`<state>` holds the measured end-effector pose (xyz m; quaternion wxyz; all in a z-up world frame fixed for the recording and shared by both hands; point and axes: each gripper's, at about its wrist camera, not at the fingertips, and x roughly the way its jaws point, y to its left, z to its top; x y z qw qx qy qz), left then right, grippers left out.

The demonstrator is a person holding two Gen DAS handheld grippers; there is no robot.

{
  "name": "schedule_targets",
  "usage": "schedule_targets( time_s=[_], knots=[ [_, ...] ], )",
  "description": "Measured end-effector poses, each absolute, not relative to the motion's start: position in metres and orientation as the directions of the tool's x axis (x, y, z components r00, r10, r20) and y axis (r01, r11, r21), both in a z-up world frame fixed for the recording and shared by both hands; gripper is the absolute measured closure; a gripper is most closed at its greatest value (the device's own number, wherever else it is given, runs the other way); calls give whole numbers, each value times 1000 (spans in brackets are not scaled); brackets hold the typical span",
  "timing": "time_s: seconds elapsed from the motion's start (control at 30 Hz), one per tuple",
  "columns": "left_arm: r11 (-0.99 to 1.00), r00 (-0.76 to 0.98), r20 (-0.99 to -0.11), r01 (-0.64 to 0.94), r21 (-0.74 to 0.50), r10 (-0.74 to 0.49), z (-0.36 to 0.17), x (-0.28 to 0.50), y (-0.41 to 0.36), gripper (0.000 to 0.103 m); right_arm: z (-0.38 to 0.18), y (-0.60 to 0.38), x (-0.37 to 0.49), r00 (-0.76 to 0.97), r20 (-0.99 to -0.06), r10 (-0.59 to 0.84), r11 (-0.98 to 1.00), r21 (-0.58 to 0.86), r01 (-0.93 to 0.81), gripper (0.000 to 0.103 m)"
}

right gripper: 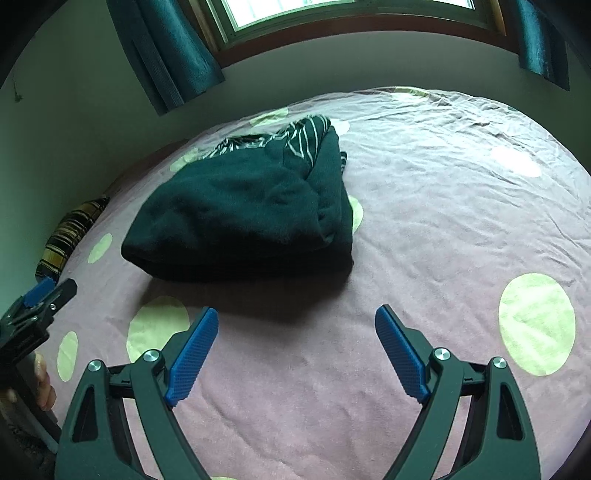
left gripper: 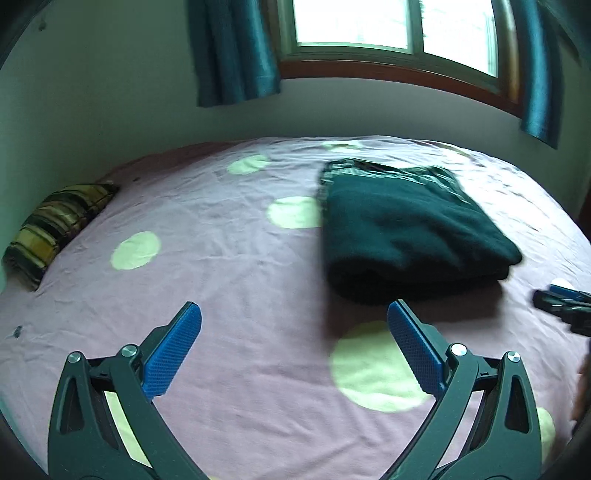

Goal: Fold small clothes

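Note:
A dark green garment [left gripper: 410,229] lies folded in a thick rectangle on the pink bed sheet [left gripper: 236,258]; a white-striped part shows at its far end. It also shows in the right wrist view [right gripper: 243,214]. My left gripper [left gripper: 293,314] is open and empty, hovering over the sheet just short and left of the garment. My right gripper [right gripper: 295,317] is open and empty, just short of the garment's near edge. Each gripper appears at the edge of the other's view: the right one [left gripper: 561,299], the left one [right gripper: 40,295].
The sheet has pale green dots [left gripper: 373,365]. A striped yellow-and-black cushion [left gripper: 55,221] lies at the bed's left edge by the wall. A window [left gripper: 388,29] with teal curtains [left gripper: 232,48] is behind the bed.

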<state>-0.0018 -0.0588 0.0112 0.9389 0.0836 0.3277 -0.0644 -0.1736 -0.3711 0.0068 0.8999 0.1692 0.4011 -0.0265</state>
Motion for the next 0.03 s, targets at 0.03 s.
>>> schedule_targets(
  time_s=[0.03],
  knots=[
    [983,777,-629,145,116,-40,13,9,-53,2,13,-378,-173,690,-720,78,941,281,187,17]
  ],
)
